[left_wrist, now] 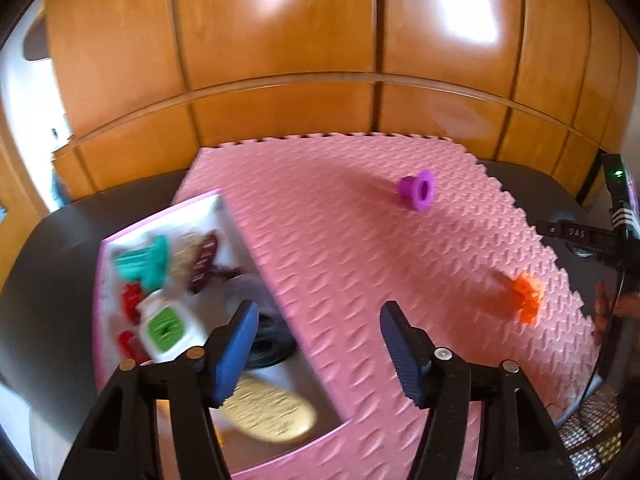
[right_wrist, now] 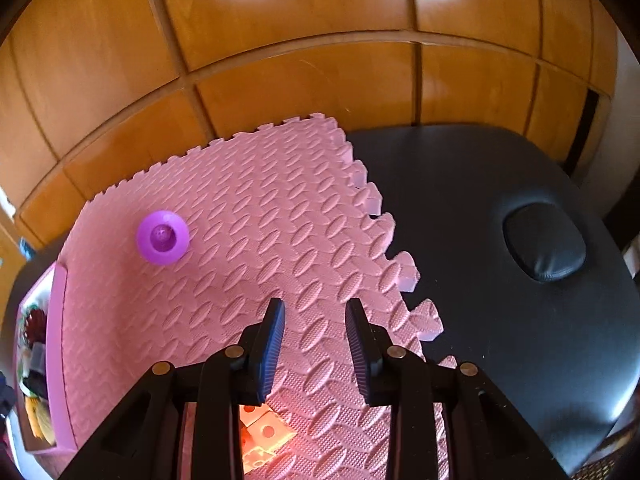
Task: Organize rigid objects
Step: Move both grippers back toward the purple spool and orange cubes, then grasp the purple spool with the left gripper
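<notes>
The left gripper [left_wrist: 318, 346] hangs with its blue pads wide apart and nothing between them. Its left finger [left_wrist: 236, 354] is over the open pink box [left_wrist: 120, 236], which holds a teal piece [left_wrist: 148, 264], red pieces [left_wrist: 130, 304], a white bottle with a green label [left_wrist: 168, 326], a black ring [left_wrist: 270, 346] and a tan disc [left_wrist: 268, 416]. Its right finger [left_wrist: 402, 354] is over the pink foam mat [left_wrist: 340, 240]. Ahead of the fingers and a little right, a purple flanged piece [left_wrist: 418, 190] lies on its side on the mat. Further right, near the mat's edge, sits an orange piece [left_wrist: 528, 296].

The right gripper [right_wrist: 316, 346] has its pads a narrow gap apart, holding nothing, above the mat [right_wrist: 248, 240]. The purple piece [right_wrist: 162, 237] lies well ahead and left of these fingers. The box [right_wrist: 56, 320] is at the far left. Right of the fingers is a black padded table [right_wrist: 500, 200]. Below and behind the fingers a pale holed piece [right_wrist: 266, 434] lies on the mat.
</notes>
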Motion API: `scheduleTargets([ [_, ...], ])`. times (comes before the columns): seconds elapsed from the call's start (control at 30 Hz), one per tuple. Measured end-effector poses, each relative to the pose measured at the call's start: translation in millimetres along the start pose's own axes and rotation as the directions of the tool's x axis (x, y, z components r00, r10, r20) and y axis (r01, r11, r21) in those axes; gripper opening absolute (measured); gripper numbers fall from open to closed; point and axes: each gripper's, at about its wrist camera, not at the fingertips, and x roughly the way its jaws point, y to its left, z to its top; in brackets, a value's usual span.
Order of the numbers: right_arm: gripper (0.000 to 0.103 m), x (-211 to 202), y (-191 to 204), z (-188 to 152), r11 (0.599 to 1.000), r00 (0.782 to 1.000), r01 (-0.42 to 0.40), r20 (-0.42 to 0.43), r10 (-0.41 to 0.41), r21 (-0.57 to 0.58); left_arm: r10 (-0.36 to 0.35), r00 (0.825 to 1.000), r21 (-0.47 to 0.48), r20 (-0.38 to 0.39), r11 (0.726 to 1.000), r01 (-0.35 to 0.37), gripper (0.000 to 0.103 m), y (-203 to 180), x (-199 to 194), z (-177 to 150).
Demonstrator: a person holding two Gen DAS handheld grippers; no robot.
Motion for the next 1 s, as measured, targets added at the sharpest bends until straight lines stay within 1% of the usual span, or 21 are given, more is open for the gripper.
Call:
scheduleTargets([
  [0.13,0.031,0.3,1.3,0.6,1.000,1.000,-0.004,0.006,0.004,0.004,-0.034,0.999,0.027,-0.005,0.999,0.034,0.065,-22.6,16.6,16.4],
  [0.2,0.031,-0.5,1.7,1.0,1.000,1.000,-0.011,0.006,0.011,0.002,-0.048,0.999,0.031,-0.024,0.998,0.049,0.065,-31.4,28.5,24.1],
  [0.33,0.032,-0.2,1.4,1.9,1.000,1.000,-0.016,-0.001,0.016,0.009,-0.107,0.991,-0.008,-0.080,0.994,0.107,0.065,-43.1,55.0,39.2],
  [0.4,0.032,1.0,-0.5,2.7,1.000,1.000,-0.016,-0.007,0.016,0.019,-0.133,0.987,-0.025,-0.094,0.991,0.131,0.065,-49.4,67.4,47.1],
  [0.53,0.033,2.0,-3.4,3.9,0.998,0.999,-0.036,-0.020,0.037,0.042,-0.138,0.987,-0.011,-0.081,0.990,0.138,0.065,-63.9,89.4,61.5],
  [0.6,0.033,2.6,-3.9,4.4,0.998,0.999,-0.045,-0.023,0.046,0.047,-0.152,0.984,-0.008,-0.090,0.988,0.152,0.065,-69.3,103.7,69.2],
  [0.67,0.033,2.8,-3.3,4.7,0.997,0.998,-0.053,-0.026,0.054,0.049,-0.171,0.981,-0.008,-0.092,0.985,0.171,0.069,-74.8,118.6,78.1],
  [0.73,0.033,3.7,-2.5,5.4,0.997,0.998,-0.061,-0.030,0.062,0.050,-0.187,0.978,-0.010,-0.093,0.982,0.187,0.076,-80.0,129.1,85.3],
  [0.8,0.033,5.1,-1.7,6.1,0.996,0.997,-0.068,-0.037,0.070,0.050,-0.200,0.976,-0.012,-0.087,0.980,0.200,0.077,-86.3,139.2,94.0],
  [0.87,0.033,6.4,-0.8,6.2,0.996,0.996,-0.077,-0.045,0.079,0.052,-0.196,0.977,-0.005,-0.082,0.981,0.196,0.078,-92.8,148.1,100.7],
  [1.0,0.033,7.9,2.1,5.8,0.994,0.993,-0.100,-0.058,0.103,0.051,-0.181,0.978,0.006,-0.105,0.983,0.183,0.078,-105.6,173.7,111.1],
])
